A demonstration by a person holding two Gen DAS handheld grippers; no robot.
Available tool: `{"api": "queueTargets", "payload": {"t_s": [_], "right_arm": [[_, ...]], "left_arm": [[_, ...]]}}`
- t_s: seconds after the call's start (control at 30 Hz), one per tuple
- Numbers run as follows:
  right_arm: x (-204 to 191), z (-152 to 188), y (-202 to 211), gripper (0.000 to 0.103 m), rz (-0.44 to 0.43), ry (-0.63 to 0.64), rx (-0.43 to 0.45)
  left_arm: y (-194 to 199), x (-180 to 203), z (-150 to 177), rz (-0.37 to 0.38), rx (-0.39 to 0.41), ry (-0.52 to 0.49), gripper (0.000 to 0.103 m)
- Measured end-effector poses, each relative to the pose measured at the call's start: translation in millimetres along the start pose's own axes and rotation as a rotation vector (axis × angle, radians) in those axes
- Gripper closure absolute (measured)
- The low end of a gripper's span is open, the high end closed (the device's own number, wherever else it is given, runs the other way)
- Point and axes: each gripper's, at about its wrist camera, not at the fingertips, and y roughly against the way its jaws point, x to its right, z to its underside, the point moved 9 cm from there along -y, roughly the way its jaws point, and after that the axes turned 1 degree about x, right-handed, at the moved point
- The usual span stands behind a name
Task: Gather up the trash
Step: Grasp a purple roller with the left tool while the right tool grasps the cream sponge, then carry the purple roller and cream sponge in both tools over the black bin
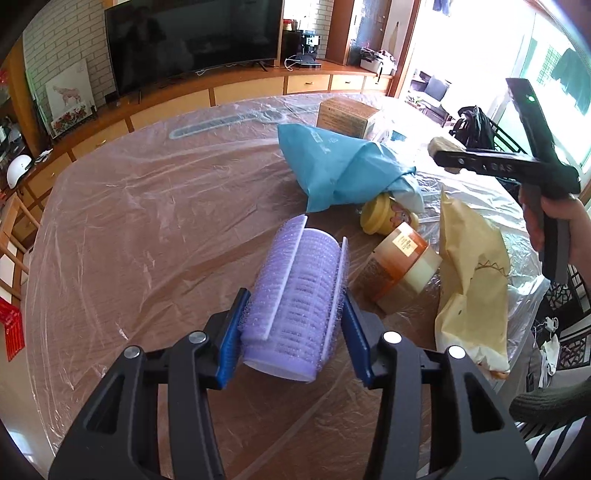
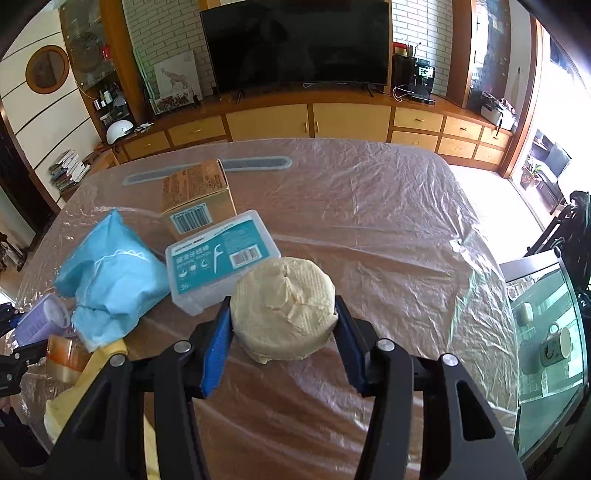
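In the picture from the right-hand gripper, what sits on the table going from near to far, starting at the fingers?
Cream paper roll held between the fingers, then the clear floss pick box, then the brown cardboard box, then the long grey strip under the plastic sheet.

You face a white brick wall (image 2: pixel 166 33) behind a dark television (image 2: pixel 295 40) on wooden cabinets (image 2: pixel 310 118), with strong daylight entering through windows (image 1: pixel 554 66) at right.
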Motion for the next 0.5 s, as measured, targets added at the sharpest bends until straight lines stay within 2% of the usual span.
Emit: {"api": "queueTargets", "payload": {"t_s": [0.33, 0.5], "right_arm": [[-11.5, 17.7, 24.9, 0.052, -0.039, -0.028, 0.005], [-18.2, 24.1, 33.9, 0.052, -0.046, -0.034, 0.005]], "left_arm": [[5.0, 7.0, 1.1, 0.019, 0.012, 0.028, 0.054], [9.5, 7.8, 1.0, -0.001, 0.021, 0.041, 0.054]]}}
